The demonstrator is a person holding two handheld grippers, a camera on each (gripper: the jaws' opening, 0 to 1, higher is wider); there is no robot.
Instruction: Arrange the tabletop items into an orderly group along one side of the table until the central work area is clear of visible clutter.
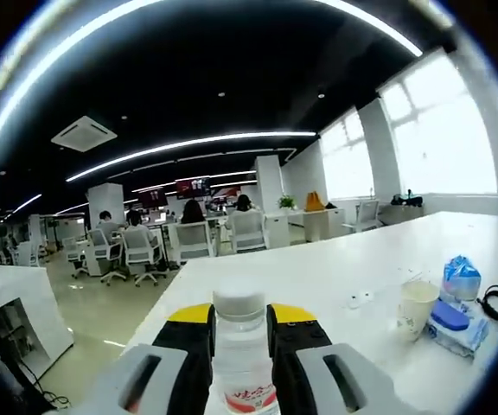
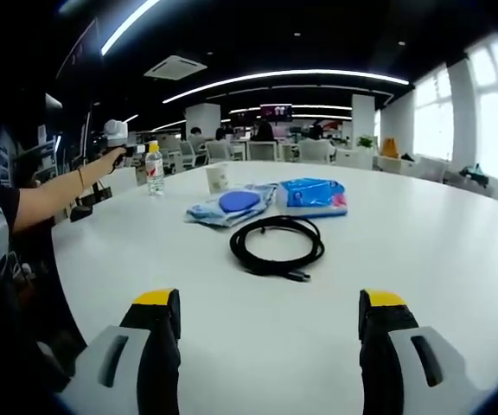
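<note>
I'm looking into an open-plan office: rows of desks, seated people in white office chairs (image 1: 193,239), ceiling strip lights (image 1: 188,143), large windows (image 1: 443,138).

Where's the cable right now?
In the right gripper view the coiled cable lies mid-table, ahead of the open right gripper, just nearer than the blue packs. In the left gripper view it's at the far right.

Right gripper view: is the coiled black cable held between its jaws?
No, the coiled black cable lies on the white table, ahead of the open right gripper.

Bright ceiling strips (image 1: 188,143), window (image 1: 443,130) glare, fisheye-warped edges.
</note>
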